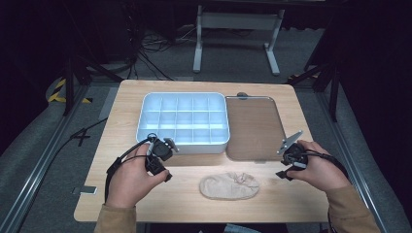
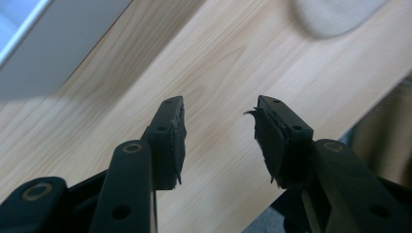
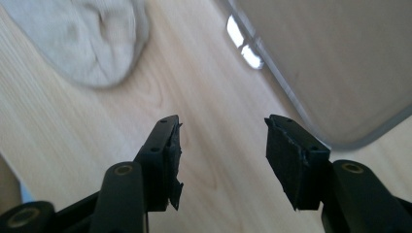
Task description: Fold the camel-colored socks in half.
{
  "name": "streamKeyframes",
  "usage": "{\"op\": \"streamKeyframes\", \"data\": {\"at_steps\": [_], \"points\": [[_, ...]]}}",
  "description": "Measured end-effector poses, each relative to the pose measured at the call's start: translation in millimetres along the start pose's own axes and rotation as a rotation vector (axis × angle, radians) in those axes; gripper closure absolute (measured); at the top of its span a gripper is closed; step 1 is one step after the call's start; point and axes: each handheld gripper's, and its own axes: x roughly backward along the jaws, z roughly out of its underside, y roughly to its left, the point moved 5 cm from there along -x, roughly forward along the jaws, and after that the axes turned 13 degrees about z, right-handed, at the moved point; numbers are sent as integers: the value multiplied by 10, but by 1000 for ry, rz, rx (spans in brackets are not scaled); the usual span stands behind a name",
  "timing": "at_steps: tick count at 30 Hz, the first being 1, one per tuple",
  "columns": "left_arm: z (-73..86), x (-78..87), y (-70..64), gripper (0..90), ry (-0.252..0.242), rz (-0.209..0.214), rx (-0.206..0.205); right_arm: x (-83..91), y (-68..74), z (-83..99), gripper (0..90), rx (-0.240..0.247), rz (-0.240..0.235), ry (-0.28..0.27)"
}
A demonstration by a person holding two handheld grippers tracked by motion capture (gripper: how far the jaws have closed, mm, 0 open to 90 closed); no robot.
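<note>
A dark room with grey carpet surrounds the light wooden desk with rounded corners (image 1: 121, 121). At twelve o'clock beyond the desk stands a white metal table frame (image 1: 237, 36), with black cables (image 1: 150, 53) strewn over the floor at eleven o'clock. A strip of yellow-and-black hazard tape (image 1: 57, 92) lies on the floor at nine o'clock, beside a black stand leg.

On the desk, a white plastic organiser box with a grid of compartments (image 1: 183, 119) sits left of centre, and a flat translucent brownish lid with rounded corners (image 1: 253, 127) lies touching its right side. Its glossy edge catches light in the right gripper view (image 3: 340, 63).

At six o'clock, near the desk's front edge, lies a beige fabric sock, crumpled and flattened (image 1: 229, 186), between the two hands and touching neither. It appears blurred in the left gripper view (image 2: 335, 17) and in the right gripper view (image 3: 92, 39).

The left tongs (image 1: 163, 150) hover just in front of the box's near left corner, jaws spread apart and empty (image 2: 221, 133). The right tongs (image 1: 291, 153) sit at the lid's near right corner, likewise released with bare wood between the jaws (image 3: 223, 155).
</note>
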Motion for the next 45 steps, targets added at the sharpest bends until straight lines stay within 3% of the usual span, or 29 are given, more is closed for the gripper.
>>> {"op": "streamKeyframes", "data": {"at_steps": [2,7,8,9,11,12,17,19,23,24,27,30,33,34,36,40,45], "points": [[-55,25,-81,544,-13,-8,-11,32,-13,-26,540,1,-1,-47],[-73,49,-89,528,-55,-11,6,28,7,-55,557,-6,-12,-66],[-76,59,-112,528,-74,-37,-31,26,14,-59,557,-6,-16,-64],[-89,70,-174,583,-100,-25,-71,11,26,-69,556,-5,-13,-68],[-136,95,-315,605,-154,47,-137,4,53,-77,553,-4,-14,-75],[-160,105,-362,607,-169,66,-151,15,72,-74,552,-4,-27,-77],[-265,-3,-446,608,-170,109,-115,72,95,-78,542,4,-24,-108],[-300,-59,-462,631,-163,129,-105,74,83,-95,528,15,-1,-123],[-379,-126,-461,631,-180,129,-77,64,80,-105,529,21,8,-133],[-404,-150,-464,620,-181,130,-100,62,87,-102,531,18,3,-133],[-426,-239,-507,650,-120,107,-159,47,98,-74,532,22,-4,-128],[-481,-313,-506,650,-124,81,-138,43,102,-58,532,34,15,-132],[-511,-379,-485,634,-146,125,-96,54,125,-70,532,39,21,-139],[-534,-402,-454,631,-169,142,-63,53,133,-76,532,43,15,-145],[-560,-453,-416,632,-182,152,-30,41,157,-85,531,47,13,-145],[-595,-566,-375,621,-167,177,-15,6,183,-66,521,45,4,-133],[-579,-767,-270,636,-130,180,49,-23,186,-64,498,44,6,-140]]}}
